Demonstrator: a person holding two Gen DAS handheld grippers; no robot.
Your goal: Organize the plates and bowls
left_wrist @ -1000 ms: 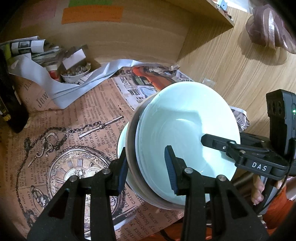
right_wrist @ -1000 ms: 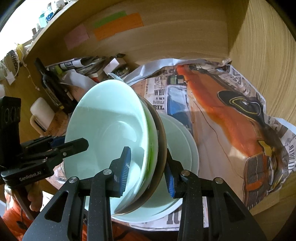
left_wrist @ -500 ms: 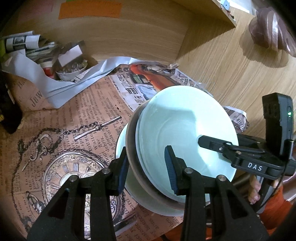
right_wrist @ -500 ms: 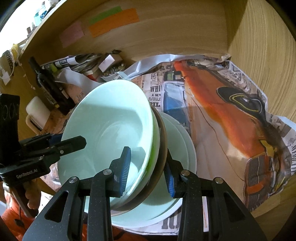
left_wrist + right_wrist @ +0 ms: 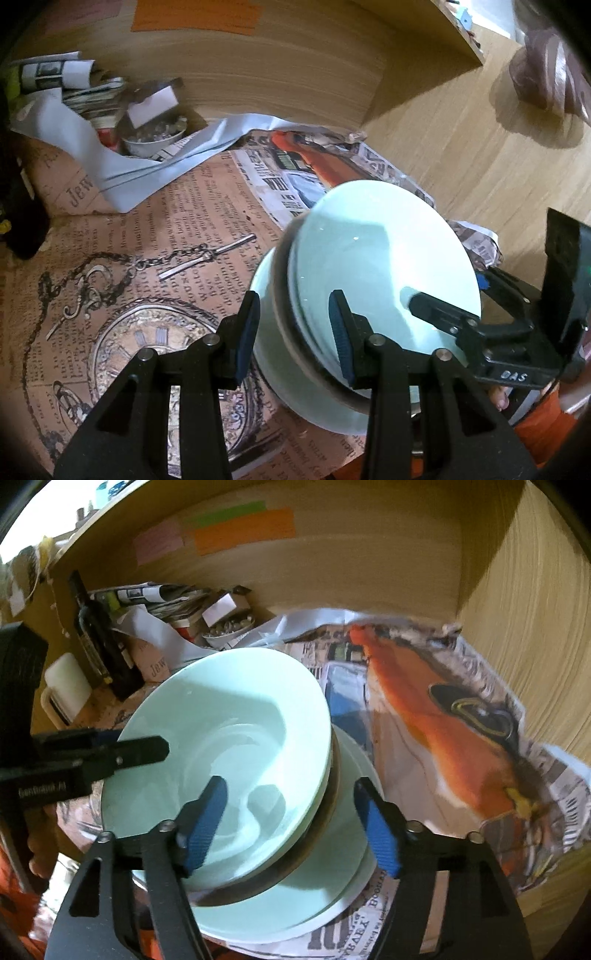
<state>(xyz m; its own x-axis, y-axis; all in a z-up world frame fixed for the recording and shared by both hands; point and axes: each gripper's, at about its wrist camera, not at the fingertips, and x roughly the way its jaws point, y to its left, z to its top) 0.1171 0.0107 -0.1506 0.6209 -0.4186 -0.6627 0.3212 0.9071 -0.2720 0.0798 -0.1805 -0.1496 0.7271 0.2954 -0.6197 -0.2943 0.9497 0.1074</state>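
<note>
A pale mint-green glazed ceramic bowl (image 5: pixel 229 738) sits in a dark brown round dish (image 5: pixel 328 805) above pale mint-green ceramic plates (image 5: pixel 332 897). Beneath them lies tan vintage newsprint paper (image 5: pixel 129 258) printed with black text and a pocket watch on a chain, beside newspaper showing a bright orange car (image 5: pixel 443 731). Pink, green and orange paper strips (image 5: pixel 221 531) mark the light wood-grain back panel (image 5: pixel 351 565); both black grippers carry blue pads (image 5: pixel 203 823).

The paper-lined surface (image 5: pixel 122 280) left of the stacked bowls (image 5: pixel 369 280) lies free, while a clutter of papers (image 5: pixel 85 92), a small bowl (image 5: pixel 153 142) and a dark bottle (image 5: pixel 99 635) crowd the wooden back wall (image 5: pixel 277 66).
</note>
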